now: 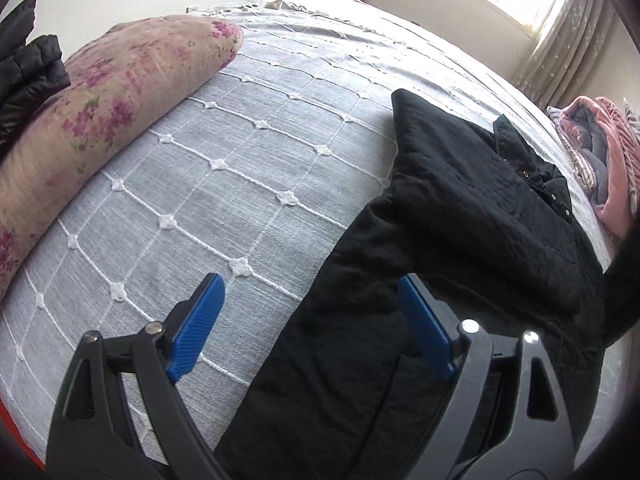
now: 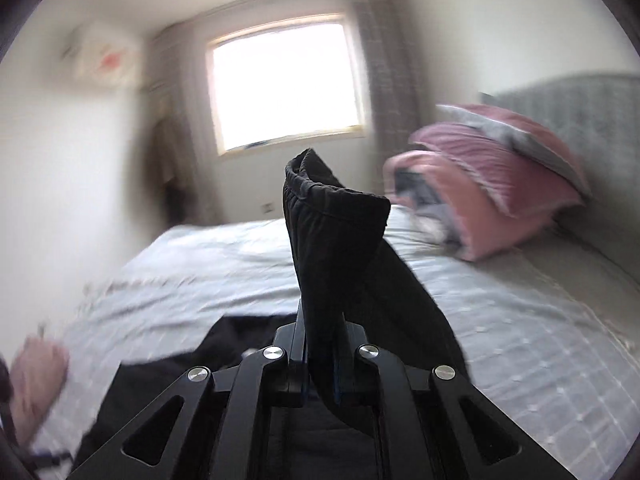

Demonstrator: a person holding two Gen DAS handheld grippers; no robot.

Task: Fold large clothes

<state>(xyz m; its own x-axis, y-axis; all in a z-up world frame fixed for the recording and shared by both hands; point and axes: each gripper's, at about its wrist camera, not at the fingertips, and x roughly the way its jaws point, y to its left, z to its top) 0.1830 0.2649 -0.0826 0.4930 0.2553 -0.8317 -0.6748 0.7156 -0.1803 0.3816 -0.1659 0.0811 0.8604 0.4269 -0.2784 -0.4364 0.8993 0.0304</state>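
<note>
Grey quilted bedspread, black jacket spread along one side. Right gripper clenched on the lifted sleeve cuff; left gripper released, above the jacket's edge. Risk: the swing drags the unpinned body, skewing the fold.

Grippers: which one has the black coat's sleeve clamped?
The right gripper, shut on the sleeve cuff; the left gripper hangs open above the black coat.

Black padded jacket on the bed

It lies spread flat, collar with snap buttons away from the camera; one elastic-cuffed sleeve stands lifted upright above the rest.
</note>
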